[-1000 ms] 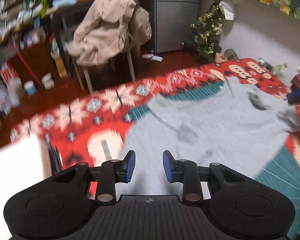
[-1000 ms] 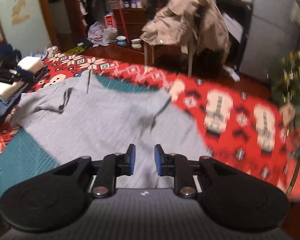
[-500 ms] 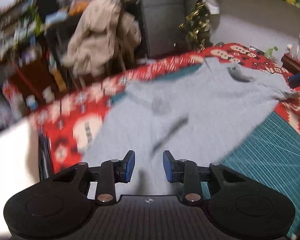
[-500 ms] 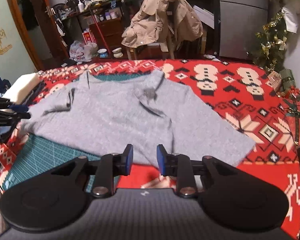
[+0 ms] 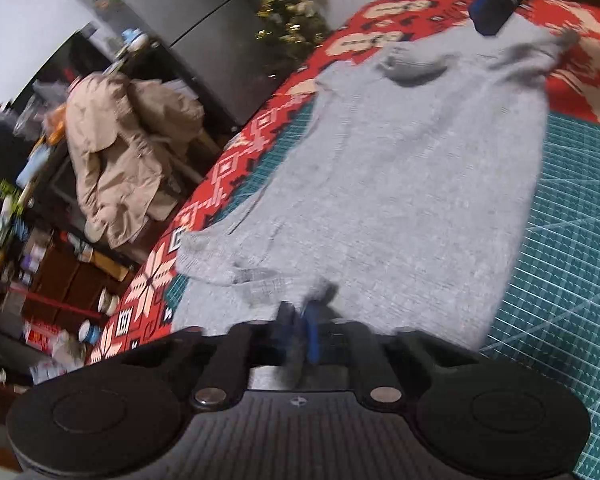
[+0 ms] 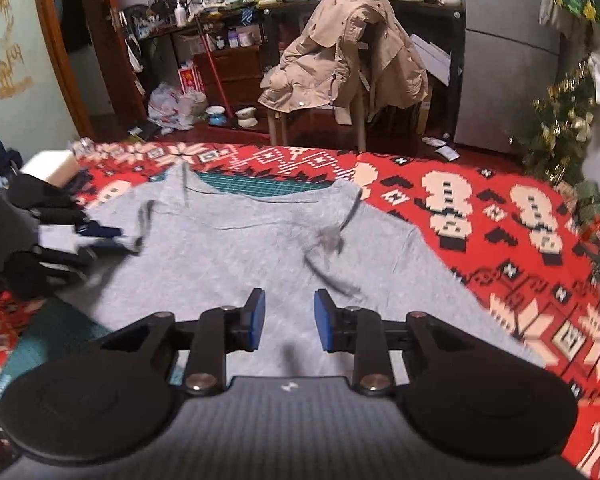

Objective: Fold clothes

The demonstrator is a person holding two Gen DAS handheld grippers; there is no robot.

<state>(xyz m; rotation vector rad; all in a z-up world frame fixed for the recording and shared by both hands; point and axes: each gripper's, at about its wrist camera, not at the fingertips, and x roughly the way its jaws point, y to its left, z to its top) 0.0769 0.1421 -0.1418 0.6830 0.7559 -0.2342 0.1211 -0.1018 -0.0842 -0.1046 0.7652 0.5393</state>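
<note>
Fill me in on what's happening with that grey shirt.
A person with a handheld gripper in each hand is folding a grey shirt spread on a red patterned blanket. The left gripper is pinched shut on the shirt's edge near a sleeve. The right gripper hovers open above the shirt, holding nothing.

Shirt (image 6: 236,264) on mat (image 6: 236,189); chair (image 6: 340,60) behind.

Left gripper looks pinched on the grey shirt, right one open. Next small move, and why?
Probably lower the right gripper onto the grey shirt and pinch an edge. It is open above the fabric and holds nothing, while the left gripper appears shut on the shirt's near edge. The shirt lies spread on the green mat, so a fold likely needs both edges held.
</note>
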